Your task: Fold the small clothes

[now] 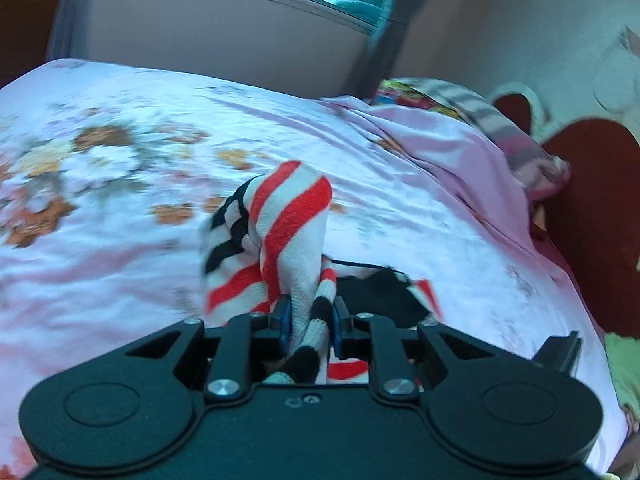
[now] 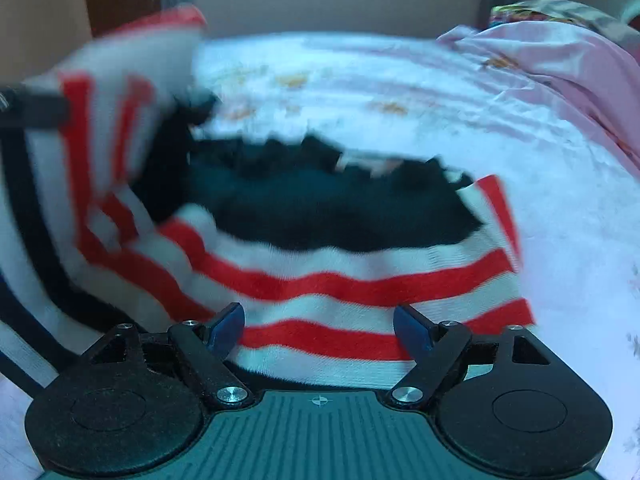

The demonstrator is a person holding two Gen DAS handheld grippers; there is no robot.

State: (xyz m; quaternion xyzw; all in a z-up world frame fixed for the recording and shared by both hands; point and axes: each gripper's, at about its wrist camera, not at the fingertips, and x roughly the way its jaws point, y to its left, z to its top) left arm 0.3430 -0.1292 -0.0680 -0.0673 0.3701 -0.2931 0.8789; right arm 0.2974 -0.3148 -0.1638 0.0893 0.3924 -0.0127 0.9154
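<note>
Left gripper (image 1: 310, 322) is clenched on the striped garment (image 1: 288, 232), bunching a fold upright above the floral bedsheet (image 1: 120, 168). In the right wrist view, the garment (image 2: 340, 280) lies on that bedsheet (image 2: 560, 208), long axis left-right. Right gripper (image 2: 319, 330) stands released over its near hem.

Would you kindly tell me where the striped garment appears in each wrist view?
Left wrist: striped garment at centre, bunched and clamped in the left gripper.
Right wrist: it fills the left and lower middle, beyond the open right gripper.
Shared landmark: the floral bedsheet.
</note>
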